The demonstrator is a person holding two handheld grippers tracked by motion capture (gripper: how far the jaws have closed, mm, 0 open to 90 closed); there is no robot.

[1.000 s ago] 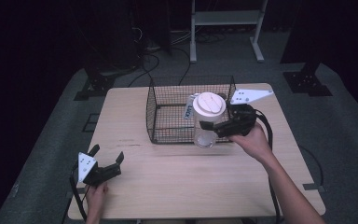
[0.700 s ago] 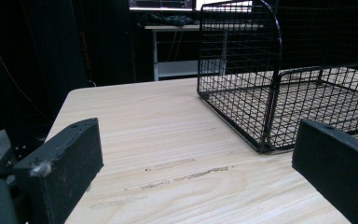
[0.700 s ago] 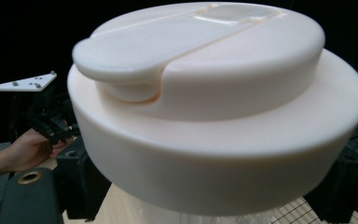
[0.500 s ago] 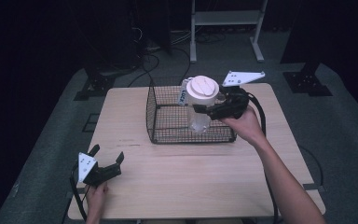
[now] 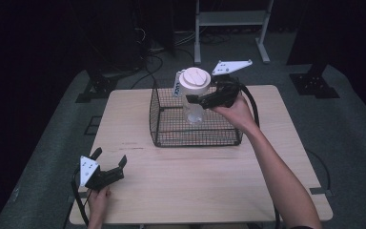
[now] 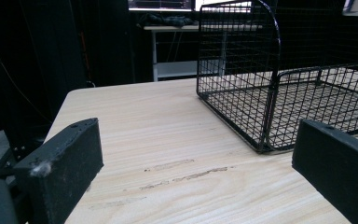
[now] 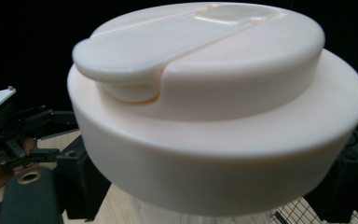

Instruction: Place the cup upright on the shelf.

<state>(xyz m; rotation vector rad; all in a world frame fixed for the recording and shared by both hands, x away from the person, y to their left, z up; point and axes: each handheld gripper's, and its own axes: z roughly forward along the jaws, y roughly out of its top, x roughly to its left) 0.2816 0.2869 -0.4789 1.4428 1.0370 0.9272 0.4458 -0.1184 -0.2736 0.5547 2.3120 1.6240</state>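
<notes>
Now right tongs [image 5: 194, 98] grip jar [image 5: 194, 102] above wire basket [image 5: 195, 137].

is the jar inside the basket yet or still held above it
Held above it. The right gripper is shut on the jar, lid well over the basket rim.

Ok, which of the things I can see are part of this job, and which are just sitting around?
Part of the job:
- clear plastic jar with a white lid, clamped in the right gripper
- black wire basket, below the jar

Just about:
- left gripper, open, resting on the light wooden table
- white metal stand beyond the table
- black cables on the floor
</notes>
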